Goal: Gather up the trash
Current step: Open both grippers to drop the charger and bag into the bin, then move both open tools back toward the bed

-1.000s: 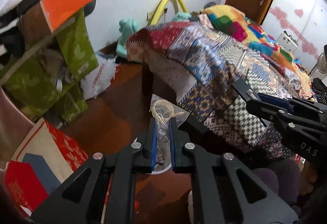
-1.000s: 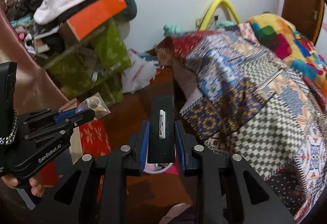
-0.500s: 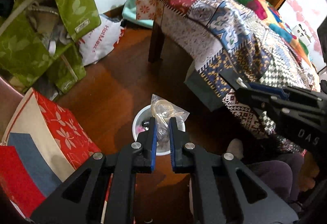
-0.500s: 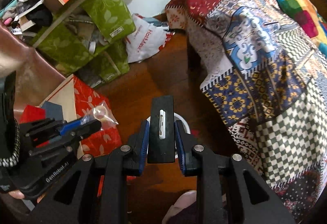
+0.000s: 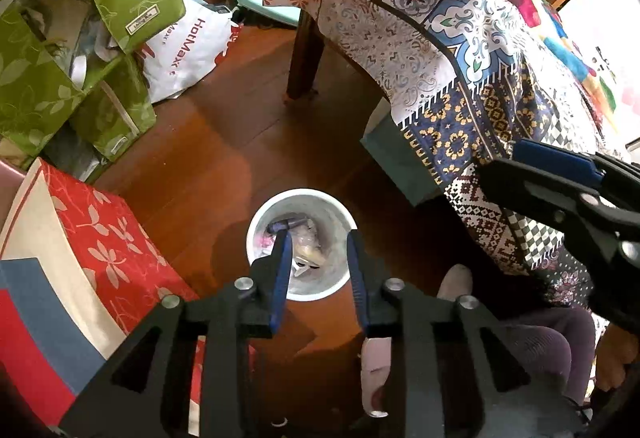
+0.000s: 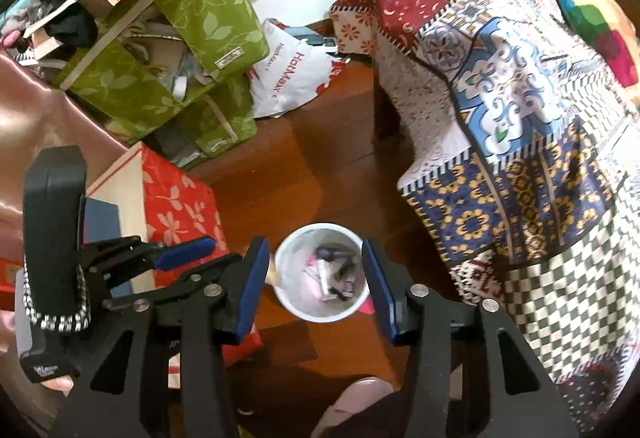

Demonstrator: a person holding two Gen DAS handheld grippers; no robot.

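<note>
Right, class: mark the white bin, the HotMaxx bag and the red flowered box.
White bin (image 5: 256,234), left wrist view, on its left rim.
HotMaxx bag (image 5: 188,50), left wrist view, on the printed front.
Red flowered box (image 6: 176,198), right wrist view, on its red side.

Reddish wooden floor (image 5: 224,142), white bin (image 5: 256,226) of trash, red floral box (image 5: 116,238), white shopping bag (image 5: 188,50)
</note>
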